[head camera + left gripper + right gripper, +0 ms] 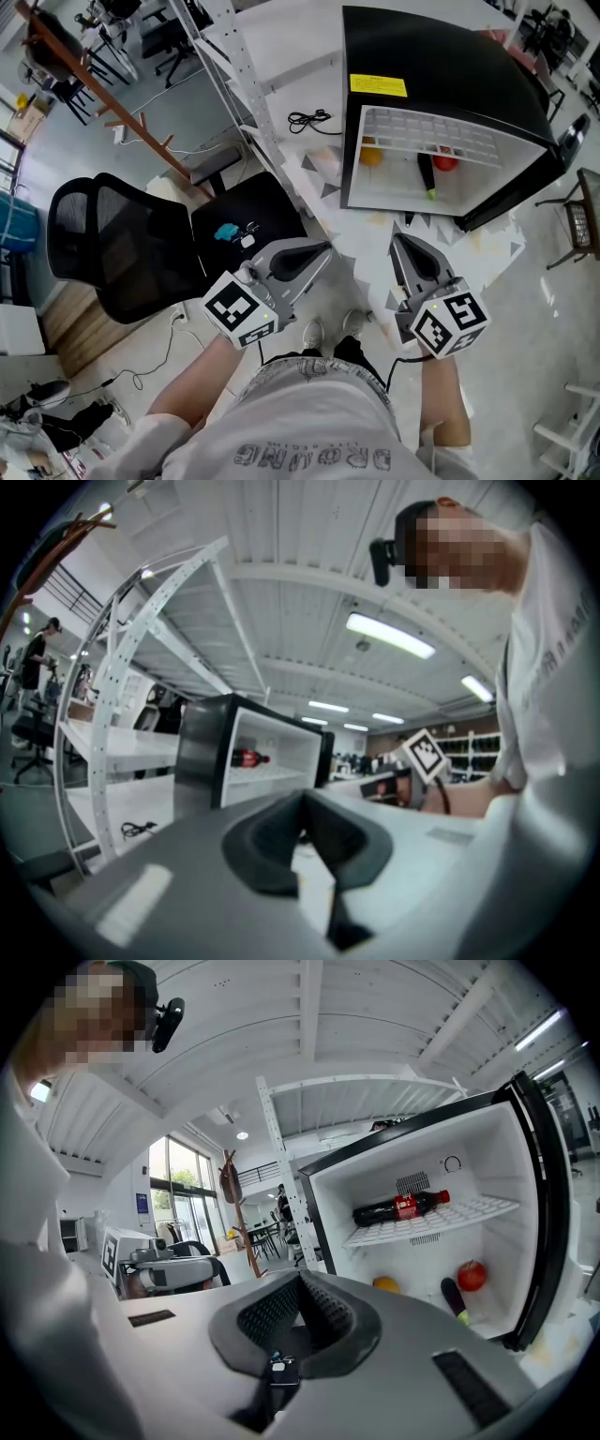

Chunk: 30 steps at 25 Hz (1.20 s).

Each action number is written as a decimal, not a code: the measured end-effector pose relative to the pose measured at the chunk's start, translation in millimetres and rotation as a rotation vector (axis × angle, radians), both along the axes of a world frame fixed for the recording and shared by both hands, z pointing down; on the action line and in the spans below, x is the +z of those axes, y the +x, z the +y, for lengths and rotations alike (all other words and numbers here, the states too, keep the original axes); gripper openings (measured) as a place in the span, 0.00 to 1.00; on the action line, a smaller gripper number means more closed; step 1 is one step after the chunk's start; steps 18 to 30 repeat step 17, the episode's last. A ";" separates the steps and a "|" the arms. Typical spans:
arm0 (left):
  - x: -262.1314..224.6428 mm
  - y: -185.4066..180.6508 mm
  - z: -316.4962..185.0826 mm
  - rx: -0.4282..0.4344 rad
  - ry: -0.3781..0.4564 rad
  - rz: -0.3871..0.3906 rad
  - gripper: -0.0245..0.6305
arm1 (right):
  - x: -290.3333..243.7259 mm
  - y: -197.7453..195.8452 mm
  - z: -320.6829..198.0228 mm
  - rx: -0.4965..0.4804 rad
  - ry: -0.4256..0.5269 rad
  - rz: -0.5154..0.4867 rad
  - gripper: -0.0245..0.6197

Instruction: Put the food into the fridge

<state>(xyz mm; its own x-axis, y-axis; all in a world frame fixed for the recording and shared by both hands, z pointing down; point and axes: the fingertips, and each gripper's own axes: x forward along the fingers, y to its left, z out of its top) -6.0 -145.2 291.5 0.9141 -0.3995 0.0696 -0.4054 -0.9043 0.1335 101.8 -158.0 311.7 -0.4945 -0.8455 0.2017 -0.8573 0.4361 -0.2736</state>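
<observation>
A small black fridge (441, 66) stands open on the floor ahead of me. A cola bottle (401, 1207) lies on its wire shelf (441, 1219). Below the shelf sit an orange (385, 1284), a red apple (471, 1275) and a dark long vegetable (452, 1297). The orange (372, 156), apple (445, 161) and vegetable (427, 175) also show in the head view. My left gripper (323, 249) and my right gripper (398, 239) hover side by side short of the fridge. Both are shut and hold nothing. The left gripper view shows the left gripper (302, 799) pointing past the fridge (202, 752).
The fridge door (548, 1204) hangs open at the right. A white shelving rack (244, 84) stands left of the fridge, with a black cable (314, 119) on the floor between them. A black office chair (122, 244) is at my left. A wooden coat stand (103, 84) lies beyond it.
</observation>
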 end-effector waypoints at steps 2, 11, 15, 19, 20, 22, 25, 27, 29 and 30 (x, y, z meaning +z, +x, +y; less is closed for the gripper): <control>-0.3 1.0 -0.2 0.000 0.003 -0.002 0.05 | 0.3 -0.4 -0.8 -0.005 0.001 -0.003 0.04; -0.1 3.3 -4.3 -0.011 0.001 -0.003 0.05 | 0.7 -0.2 -3.6 -0.021 -0.005 0.001 0.04; -1.0 7.1 -6.1 -0.010 0.006 -0.001 0.05 | 0.6 3.0 -4.4 -0.024 0.000 0.001 0.04; -1.7 9.3 -7.2 -0.008 0.009 0.002 0.05 | 0.4 5.4 -5.3 -0.022 0.002 -0.001 0.04; -1.7 9.3 -7.2 -0.008 0.009 0.002 0.05 | 0.4 5.4 -5.3 -0.022 0.002 -0.001 0.04; -1.7 9.3 -7.2 -0.008 0.009 0.002 0.05 | 0.4 5.4 -5.3 -0.022 0.002 -0.001 0.04; -1.7 9.3 -7.2 -0.008 0.009 0.002 0.05 | 0.4 5.4 -5.3 -0.022 0.002 -0.001 0.04; -1.7 9.3 -7.2 -0.008 0.009 0.002 0.05 | 0.4 5.4 -5.3 -0.022 0.002 -0.001 0.04; -1.7 9.3 -7.2 -0.008 0.009 0.002 0.05 | 0.4 5.4 -5.3 -0.022 0.002 -0.001 0.04; -1.7 9.3 -7.2 -0.008 0.009 0.002 0.05 | 0.4 5.4 -5.3 -0.022 0.002 -0.001 0.04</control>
